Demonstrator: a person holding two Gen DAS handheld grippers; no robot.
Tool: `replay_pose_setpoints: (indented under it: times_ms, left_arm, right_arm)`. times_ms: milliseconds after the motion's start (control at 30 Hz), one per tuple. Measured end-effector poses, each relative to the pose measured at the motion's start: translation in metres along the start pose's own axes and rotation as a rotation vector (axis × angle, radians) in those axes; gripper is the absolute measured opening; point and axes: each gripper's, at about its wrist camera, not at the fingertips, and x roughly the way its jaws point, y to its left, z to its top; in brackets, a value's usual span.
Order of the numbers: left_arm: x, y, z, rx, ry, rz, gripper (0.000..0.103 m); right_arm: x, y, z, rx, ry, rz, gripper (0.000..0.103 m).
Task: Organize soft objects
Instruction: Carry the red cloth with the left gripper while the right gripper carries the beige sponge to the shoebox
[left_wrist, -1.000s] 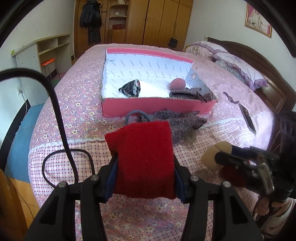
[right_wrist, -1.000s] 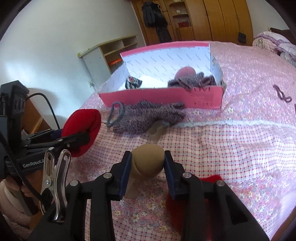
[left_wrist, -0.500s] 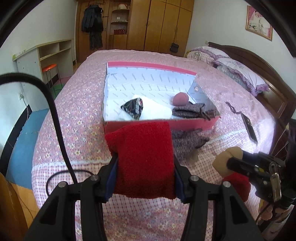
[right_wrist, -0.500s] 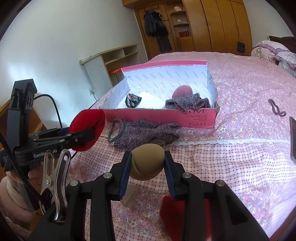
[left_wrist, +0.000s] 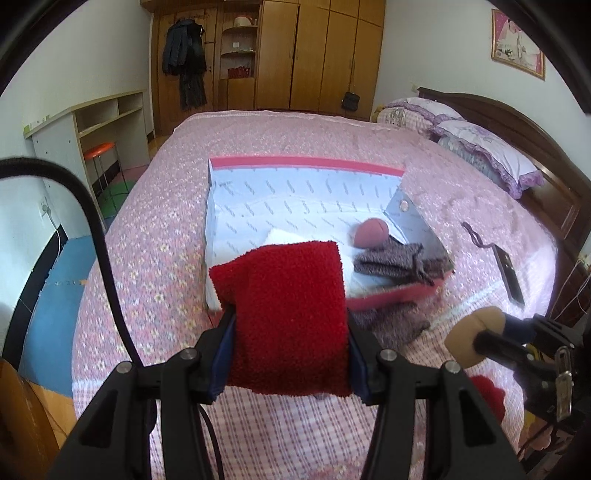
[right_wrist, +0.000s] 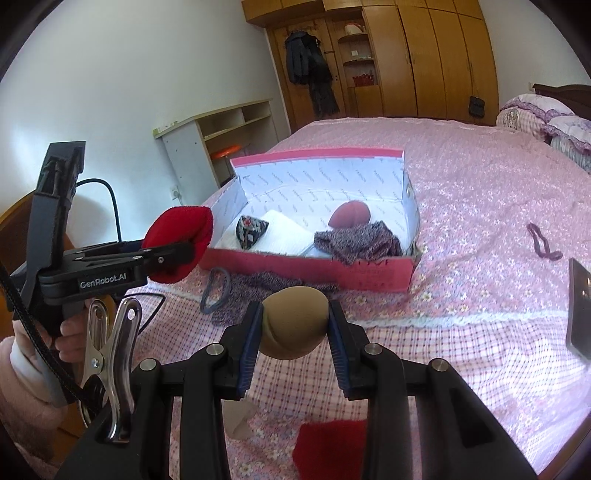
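My left gripper (left_wrist: 290, 332) is shut on a folded red fuzzy sock (left_wrist: 288, 314), held in the air before the pink box (left_wrist: 391, 295); it also shows in the right wrist view (right_wrist: 177, 247). My right gripper (right_wrist: 293, 328) is shut on a rolled tan stocking (right_wrist: 295, 325), held above the bed. The box (right_wrist: 314, 269) holds a grey knit sock (right_wrist: 358, 240), a dark red roll (right_wrist: 349, 214), a white cloth (right_wrist: 284, 232) and a dark patterned item (right_wrist: 249, 229). A second grey knit sock (right_wrist: 266, 284) lies on the bed before the box. Another red sock (right_wrist: 328, 443) lies under my right gripper.
The pink bedspread (right_wrist: 480, 206) covers a wide bed. A dark hair tie (right_wrist: 543, 247) and a phone (right_wrist: 580, 310) lie at the right. A blue-grey loop (right_wrist: 214, 295) lies by the sock. Pillows (left_wrist: 480, 147) are at the headboard. A desk (left_wrist: 92, 125) and wardrobe (left_wrist: 295, 55) stand beyond.
Both grippers have risen and moved toward the box with their loads. The red sock now hides the box's left front and the patterned item in the left wrist view.
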Motion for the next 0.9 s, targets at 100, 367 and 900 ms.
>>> replay_pose_setpoints:
  times_ms: [100,367,900]
  left_arm:
    - [0.005,0.002,0.009,0.004,-0.008,0.009,0.054]
    - [0.027,0.001,0.027,0.015,0.004,0.031,0.054]
    - [0.077,0.007,0.058,0.001,0.024,0.045,0.054]
  right_arm:
    - [0.001,-0.003,0.007,-0.006,-0.008,-0.003,0.035]
    - [0.013,-0.015,0.026,-0.011,-0.023,-0.023,0.035]
    - [0.039,-0.033,0.063,-0.043,-0.067,-0.128,0.035]
